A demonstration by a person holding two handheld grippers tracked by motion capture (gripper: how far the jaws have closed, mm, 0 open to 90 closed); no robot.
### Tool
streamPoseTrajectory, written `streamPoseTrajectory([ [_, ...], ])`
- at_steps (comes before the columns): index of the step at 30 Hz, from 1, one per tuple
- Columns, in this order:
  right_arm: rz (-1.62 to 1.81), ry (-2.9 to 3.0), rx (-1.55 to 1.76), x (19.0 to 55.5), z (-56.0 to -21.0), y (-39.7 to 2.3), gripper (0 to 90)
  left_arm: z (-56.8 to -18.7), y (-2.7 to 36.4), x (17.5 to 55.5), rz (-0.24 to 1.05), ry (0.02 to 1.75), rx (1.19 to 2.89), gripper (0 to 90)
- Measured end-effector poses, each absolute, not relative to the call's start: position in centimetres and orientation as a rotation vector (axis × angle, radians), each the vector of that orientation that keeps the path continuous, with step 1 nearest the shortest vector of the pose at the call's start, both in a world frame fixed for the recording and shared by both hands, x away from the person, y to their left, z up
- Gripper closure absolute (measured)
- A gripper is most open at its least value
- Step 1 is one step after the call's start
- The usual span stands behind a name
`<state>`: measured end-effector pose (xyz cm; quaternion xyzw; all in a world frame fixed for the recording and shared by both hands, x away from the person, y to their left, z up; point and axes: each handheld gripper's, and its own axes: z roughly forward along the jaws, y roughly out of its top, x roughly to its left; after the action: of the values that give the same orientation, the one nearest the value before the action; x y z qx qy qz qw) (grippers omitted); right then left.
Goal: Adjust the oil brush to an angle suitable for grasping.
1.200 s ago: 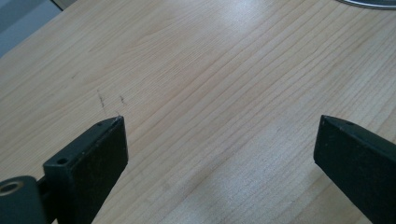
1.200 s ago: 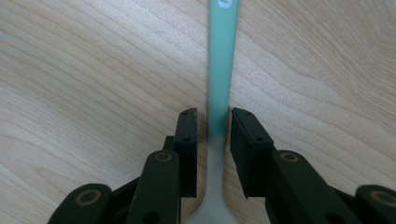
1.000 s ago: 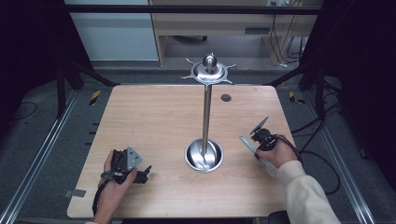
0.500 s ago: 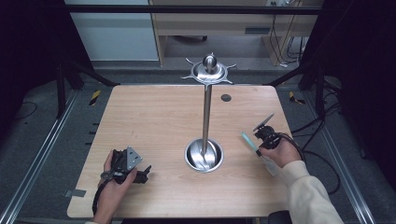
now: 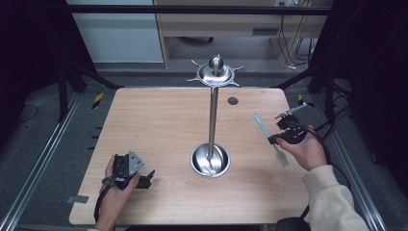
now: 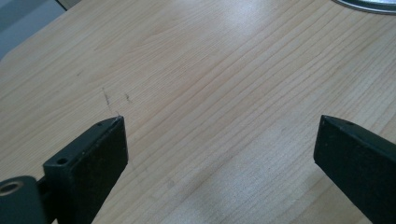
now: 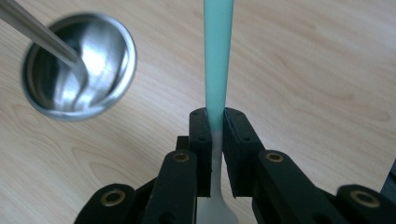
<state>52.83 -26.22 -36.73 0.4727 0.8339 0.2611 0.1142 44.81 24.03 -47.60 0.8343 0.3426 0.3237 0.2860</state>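
Right tongs (image 7: 215, 122) pinching a thin utensil with a teal handle and a pale flat end (image 7: 217, 60), lifted clear of the light wooden table (image 5: 159, 125)

The utensil is hanging in the air near the table's right edge, teal end pointing toward the far side. The left tongs (image 6: 219, 149) are resting near the front left corner, jaws spread wide over bare wood. A tall steel stand with a round bowl base (image 5: 210, 159) is sitting mid-table, toward the front edge.
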Motion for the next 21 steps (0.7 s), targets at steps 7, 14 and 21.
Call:
streamPoseTrajectory([
  [7,0.916,2.370,1.321,51.8,-34.5,-26.3,82.4,-47.6,24.0,44.9,0.865,0.918,2.229,2.6],
  [14,0.999,2.335,1.255,51.0,-32.9,-26.0,82.5,-47.5,24.3,45.0,0.859,0.927,2.214,2.6],
  [21,1.084,2.287,1.214,50.1,-31.1,-25.6,82.5,-47.4,24.3,44.8,0.860,0.927,2.207,2.6],
])
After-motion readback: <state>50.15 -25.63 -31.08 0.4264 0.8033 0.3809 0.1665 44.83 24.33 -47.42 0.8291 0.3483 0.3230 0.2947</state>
